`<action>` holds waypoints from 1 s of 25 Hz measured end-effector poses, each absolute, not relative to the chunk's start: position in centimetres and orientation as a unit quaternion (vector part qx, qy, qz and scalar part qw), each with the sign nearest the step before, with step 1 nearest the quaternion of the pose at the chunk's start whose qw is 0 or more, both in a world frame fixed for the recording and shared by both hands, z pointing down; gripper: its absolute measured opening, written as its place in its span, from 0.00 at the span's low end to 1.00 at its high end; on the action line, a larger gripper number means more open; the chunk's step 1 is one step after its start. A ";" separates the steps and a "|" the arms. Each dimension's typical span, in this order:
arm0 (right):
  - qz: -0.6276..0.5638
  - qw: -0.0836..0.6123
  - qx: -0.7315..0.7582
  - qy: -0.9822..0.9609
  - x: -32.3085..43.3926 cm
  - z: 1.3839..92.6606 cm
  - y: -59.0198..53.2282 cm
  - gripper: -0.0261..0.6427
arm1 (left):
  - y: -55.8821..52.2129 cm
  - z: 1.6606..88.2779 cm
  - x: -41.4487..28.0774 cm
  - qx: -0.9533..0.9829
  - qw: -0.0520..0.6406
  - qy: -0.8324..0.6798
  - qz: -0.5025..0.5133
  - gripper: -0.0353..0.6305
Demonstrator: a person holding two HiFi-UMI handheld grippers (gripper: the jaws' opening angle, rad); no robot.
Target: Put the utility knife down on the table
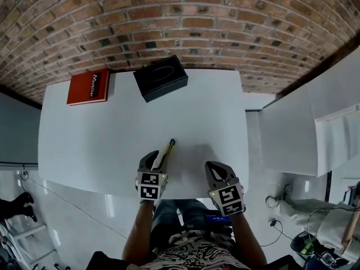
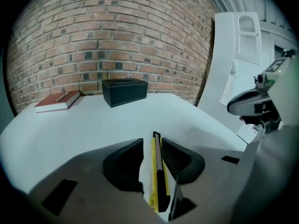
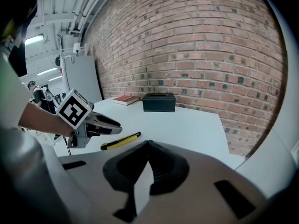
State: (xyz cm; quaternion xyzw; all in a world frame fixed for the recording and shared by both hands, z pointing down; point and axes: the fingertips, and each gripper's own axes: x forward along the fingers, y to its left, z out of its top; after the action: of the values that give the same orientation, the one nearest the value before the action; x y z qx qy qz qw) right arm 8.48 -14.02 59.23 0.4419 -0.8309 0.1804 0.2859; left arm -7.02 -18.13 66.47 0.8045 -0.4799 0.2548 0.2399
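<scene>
Yellow-black utility knife (image 1: 167,149) flat on table (image 1: 107,134)

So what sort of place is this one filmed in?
Probably a lab or workshop room: a bare white table stands against an exposed brick wall, and pipes run along the ceiling.

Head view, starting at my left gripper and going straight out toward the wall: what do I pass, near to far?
left gripper → utility knife between its jaws, tip pointing ahead → bare stretch of white table → black box → brick wall
</scene>
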 end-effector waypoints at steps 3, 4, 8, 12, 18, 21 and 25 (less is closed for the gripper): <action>0.161 0.286 0.452 -0.830 8.1 58.5 -14.6 0.04 | -18.7 64.3 -8.0 0.805 0.232 -0.492 0.236 0.24; 0.156 0.284 0.457 -0.828 8.0 58.0 -14.9 0.04 | -18.8 63.6 -8.4 0.805 0.232 -0.497 0.228 0.24; 0.149 0.251 0.480 -0.827 7.4 55.5 -16.2 0.04 | -19.0 59.9 -9.7 0.805 0.223 -0.514 0.197 0.20; 0.155 0.178 0.511 -0.826 7.5 52.5 -17.2 0.04 | -19.2 55.8 -9.9 0.812 0.201 -0.524 0.163 0.16; 0.119 0.159 0.525 -0.827 7.2 49.1 -17.8 0.04 | -20.1 51.6 -10.6 0.814 0.176 -0.539 0.127 0.09; 0.079 0.168 0.529 -0.828 6.9 47.6 -17.7 0.04 | -20.3 49.9 -10.5 0.819 0.167 -0.538 0.111 0.09; 0.063 0.172 0.525 -0.831 5.8 46.4 -17.7 0.04 | -20.3 47.9 -10.7 0.825 0.156 -0.534 0.099 0.09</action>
State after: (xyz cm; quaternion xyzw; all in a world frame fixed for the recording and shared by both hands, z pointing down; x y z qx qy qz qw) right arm 5.79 -17.70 46.42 0.5252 -0.8310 0.0631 0.1722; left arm -10.69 -20.31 47.86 0.8249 -0.5341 0.0989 0.1563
